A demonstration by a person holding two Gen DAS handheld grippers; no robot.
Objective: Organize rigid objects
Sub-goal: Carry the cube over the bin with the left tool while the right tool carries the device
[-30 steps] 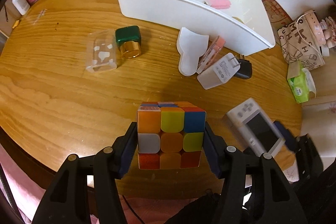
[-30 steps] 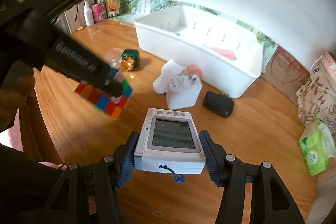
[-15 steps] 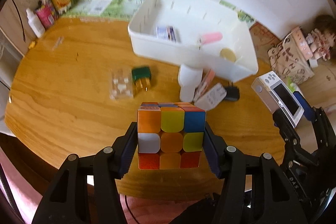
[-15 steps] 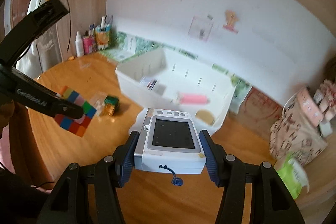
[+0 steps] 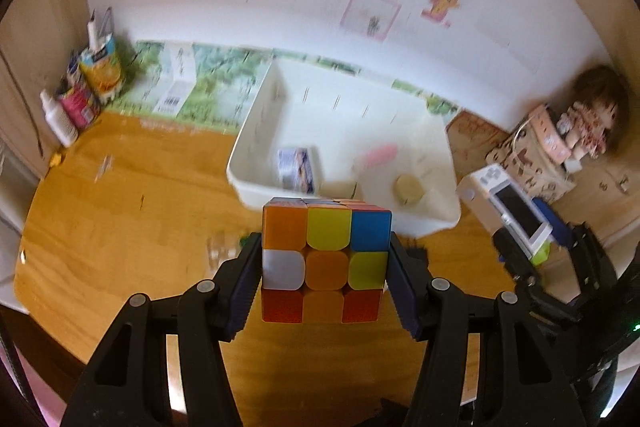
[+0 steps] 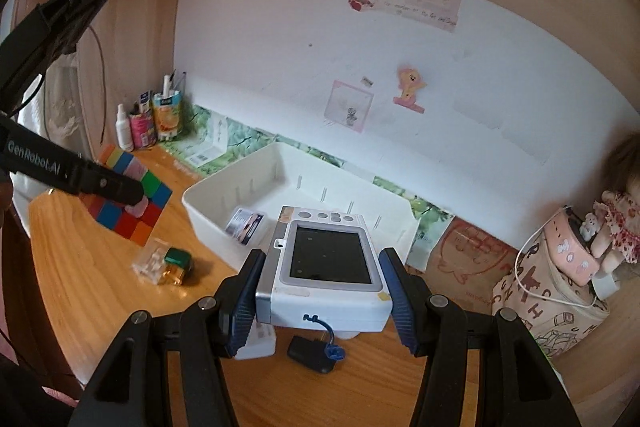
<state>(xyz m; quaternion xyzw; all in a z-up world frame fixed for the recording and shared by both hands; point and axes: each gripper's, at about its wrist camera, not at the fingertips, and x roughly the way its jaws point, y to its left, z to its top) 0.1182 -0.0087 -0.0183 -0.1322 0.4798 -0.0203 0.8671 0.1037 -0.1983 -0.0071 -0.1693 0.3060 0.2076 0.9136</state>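
Observation:
My left gripper (image 5: 325, 267) is shut on a multicoloured puzzle cube (image 5: 325, 261), held in the air above the wooden table (image 5: 120, 227); the cube also shows at the left of the right wrist view (image 6: 132, 205). My right gripper (image 6: 322, 291) is shut on a white handheld game console (image 6: 328, 267) with a dark screen, held above the table in front of the white bin (image 6: 240, 187). The console also shows at the right of the left wrist view (image 5: 508, 207). The white bin (image 5: 256, 155) holds a small printed box (image 5: 296, 169), a pink item (image 5: 378, 155) and a round tan disc (image 5: 409, 189).
On the table lie a green-capped gold bottle (image 6: 176, 265), a clear plastic case (image 6: 150, 263), a black adapter (image 6: 310, 353) and a white charger (image 6: 256, 341). Bottles and packets (image 5: 80, 95) stand at the back left. A patterned bag (image 6: 552, 291) and a doll (image 5: 592, 123) sit right.
Both grippers have risen and tilted up with their objects held, so the wall and the inside of the bin now show. The loose items on the table have dropped low in both views.

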